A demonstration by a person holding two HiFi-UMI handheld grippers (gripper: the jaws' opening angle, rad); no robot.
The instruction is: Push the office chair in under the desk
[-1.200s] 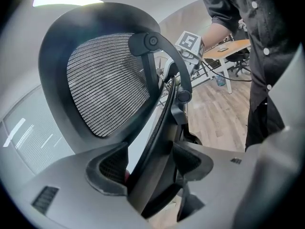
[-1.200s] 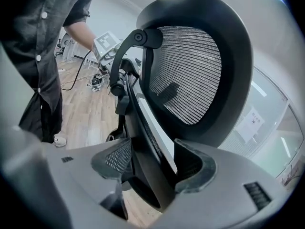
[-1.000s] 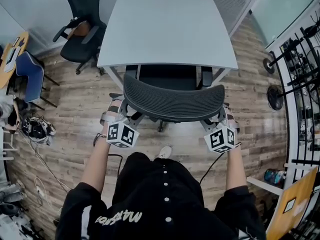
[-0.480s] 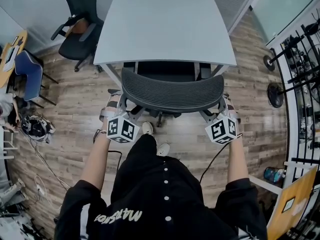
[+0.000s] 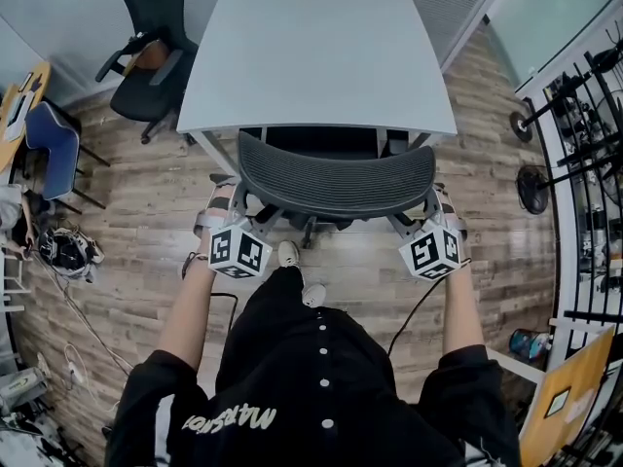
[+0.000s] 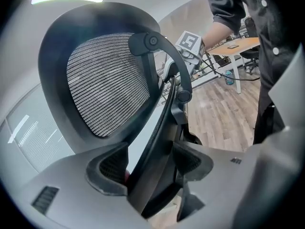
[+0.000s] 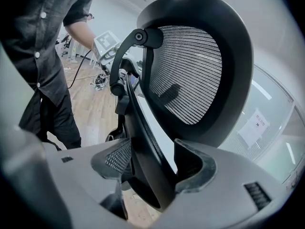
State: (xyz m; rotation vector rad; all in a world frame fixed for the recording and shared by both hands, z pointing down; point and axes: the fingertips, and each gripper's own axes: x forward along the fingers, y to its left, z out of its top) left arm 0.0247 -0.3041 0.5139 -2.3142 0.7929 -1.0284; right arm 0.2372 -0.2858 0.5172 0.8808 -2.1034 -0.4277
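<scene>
The black mesh-backed office chair point(image 5: 336, 185) stands at the near edge of the white desk point(image 5: 316, 56), with its seat mostly hidden under the top. My left gripper point(image 5: 224, 205) grips the left edge of the backrest and my right gripper point(image 5: 443, 209) grips the right edge. In the left gripper view the backrest's frame point(image 6: 157, 128) fills the gap between the jaws of the left gripper point(image 6: 150, 163). The right gripper view shows the same frame point(image 7: 143, 128) clamped in the right gripper point(image 7: 152, 163).
A second black chair point(image 5: 156, 47) stands by the desk's far left corner. A blue chair point(image 5: 54, 149) and bags with cables point(image 5: 68, 251) lie at the left. A metal rack point(image 5: 584, 163) and a fan point(image 5: 535, 188) line the right wall. My shoes point(image 5: 288, 253) are just behind the chair.
The chair and both grippers have moved a little forward, so more of the seat is under the desk. My feet have stepped forward behind it.
</scene>
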